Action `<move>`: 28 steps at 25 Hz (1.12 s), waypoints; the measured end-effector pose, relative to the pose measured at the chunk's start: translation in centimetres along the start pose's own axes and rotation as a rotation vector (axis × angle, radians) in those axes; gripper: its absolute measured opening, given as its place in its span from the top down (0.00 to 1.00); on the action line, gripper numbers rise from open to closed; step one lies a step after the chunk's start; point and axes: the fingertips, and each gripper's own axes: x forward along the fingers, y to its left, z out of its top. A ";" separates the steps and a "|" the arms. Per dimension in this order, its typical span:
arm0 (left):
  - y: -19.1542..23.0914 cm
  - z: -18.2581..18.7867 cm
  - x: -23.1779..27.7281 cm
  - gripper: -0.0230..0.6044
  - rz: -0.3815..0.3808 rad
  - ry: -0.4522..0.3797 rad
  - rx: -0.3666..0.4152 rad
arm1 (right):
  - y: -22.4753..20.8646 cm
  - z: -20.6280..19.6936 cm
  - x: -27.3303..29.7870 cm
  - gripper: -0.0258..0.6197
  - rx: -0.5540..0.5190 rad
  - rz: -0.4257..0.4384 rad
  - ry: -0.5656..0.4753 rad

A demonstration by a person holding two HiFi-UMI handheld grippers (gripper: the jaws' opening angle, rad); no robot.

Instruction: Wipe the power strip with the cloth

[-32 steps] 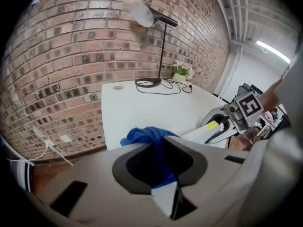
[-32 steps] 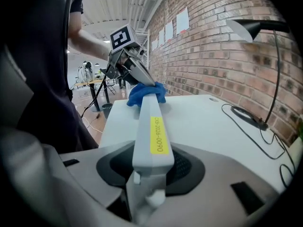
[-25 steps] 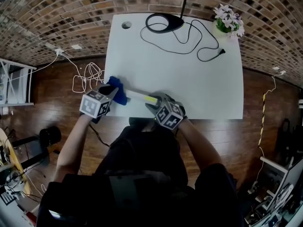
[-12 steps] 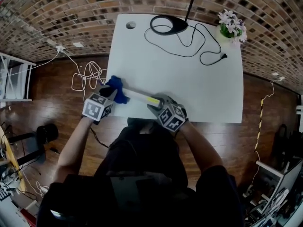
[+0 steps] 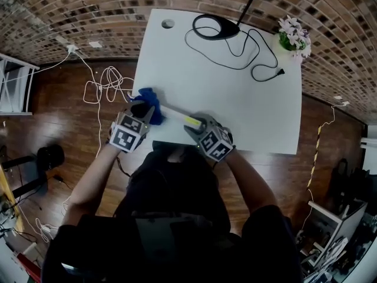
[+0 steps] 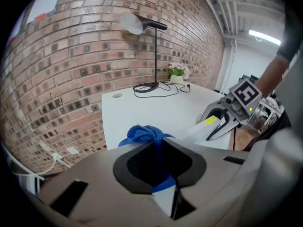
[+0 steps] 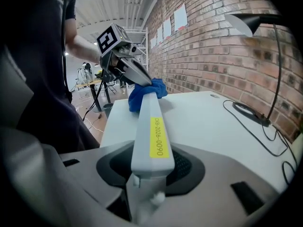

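White table [image 5: 235, 99], power strip [image 7: 144, 105] with yellow label [image 7: 159, 137] "…2026-0090"

Yellow label [image 7: 159, 137] on the power strip [image 7: 146, 103], right-hand near end, printed lengthwise: reads "2026-0090" after a three-character prefix, apparently "CKB". Sheets [image 7: 180, 17] on the brick wall [image 7: 222, 56]: too small to read.
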 end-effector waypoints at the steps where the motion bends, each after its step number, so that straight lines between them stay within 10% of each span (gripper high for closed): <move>1: -0.2 0.1 0.1 0.87 0.008 0.012 0.027 | 0.0 0.0 0.0 0.73 0.002 0.000 0.001; 12: -6.4 0.6 1.3 0.87 -0.083 0.062 0.189 | 0.3 0.3 0.2 0.73 -0.006 -0.003 0.004; 28: -12.4 2.2 3.3 0.86 -0.210 0.104 0.170 | 0.4 0.2 0.2 0.73 -0.011 -0.002 -0.003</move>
